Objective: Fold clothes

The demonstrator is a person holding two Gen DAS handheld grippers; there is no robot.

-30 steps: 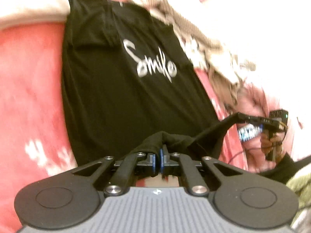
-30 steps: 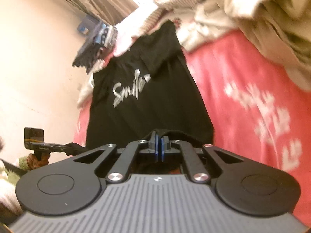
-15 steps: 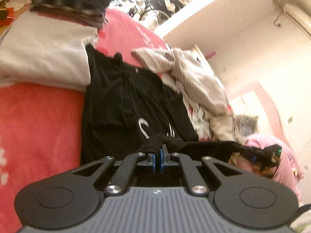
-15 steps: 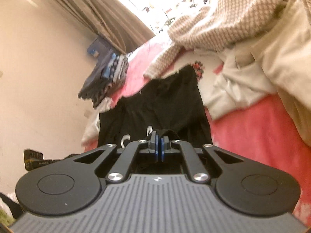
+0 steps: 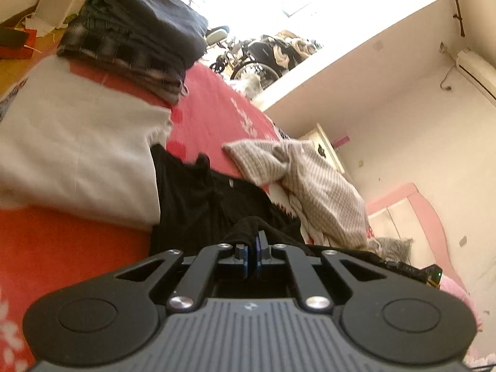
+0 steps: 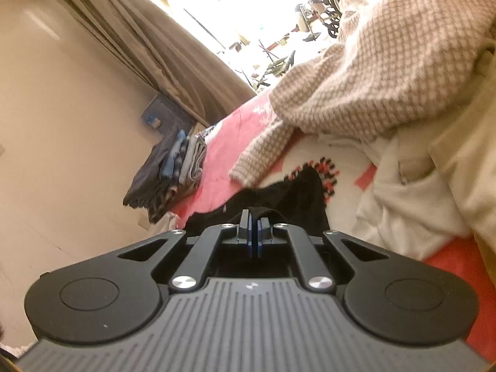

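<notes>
Black shirt (image 5: 198, 204) clamped in both my hand-held grippers: left (image 5: 253, 255) (white folded cloth (image 5: 77, 155) visible), right (image 6: 254, 235) (curtain (image 6: 148, 40) instead).

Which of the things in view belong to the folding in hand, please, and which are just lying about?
In the job: black T-shirt; left gripper and right gripper, both shut on its hem.

Lying about: stack of folded dark clothes; white folded garment; beige checked sweater; cream garment; red bedspread.

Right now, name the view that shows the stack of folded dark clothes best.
Left wrist view: the stack of folded dark clothes looms large and near, its layers clear. Right wrist view shows it small and far, by the wall.
</notes>
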